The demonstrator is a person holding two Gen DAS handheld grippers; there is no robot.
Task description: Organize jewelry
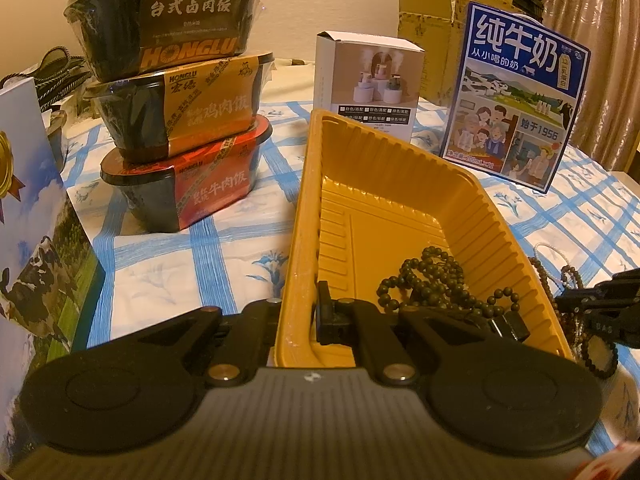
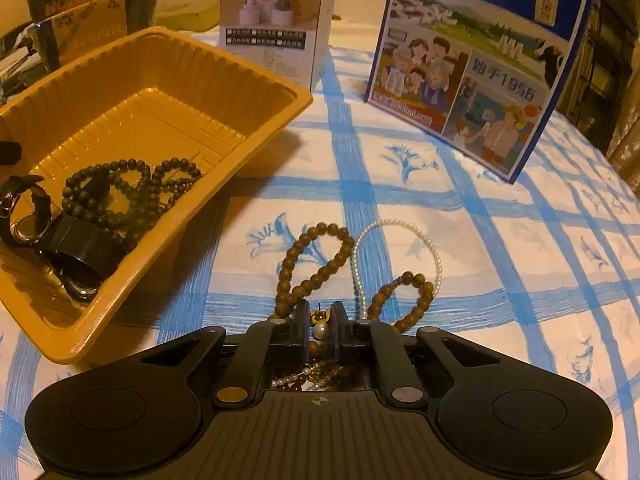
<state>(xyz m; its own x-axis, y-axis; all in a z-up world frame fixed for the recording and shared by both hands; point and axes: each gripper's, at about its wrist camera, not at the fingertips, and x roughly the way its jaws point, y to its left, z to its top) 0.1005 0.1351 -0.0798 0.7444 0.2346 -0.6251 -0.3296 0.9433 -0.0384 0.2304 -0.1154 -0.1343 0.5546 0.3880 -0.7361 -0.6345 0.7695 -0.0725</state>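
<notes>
A yellow plastic tray sits on the blue-checked cloth and holds a dark green bead string and black watches. My left gripper is shut on the tray's near-left rim, one finger inside and one outside. In the right wrist view the tray is at left. My right gripper is down on the cloth, its jaws closed on a pearl earring. Brown bead bracelets and a white pearl strand lie just beyond the fingertips.
Three stacked Honglu rice bowls stand at the far left. A small white box and a blue milk carton stand behind the tray. A cow-print box is close on the left.
</notes>
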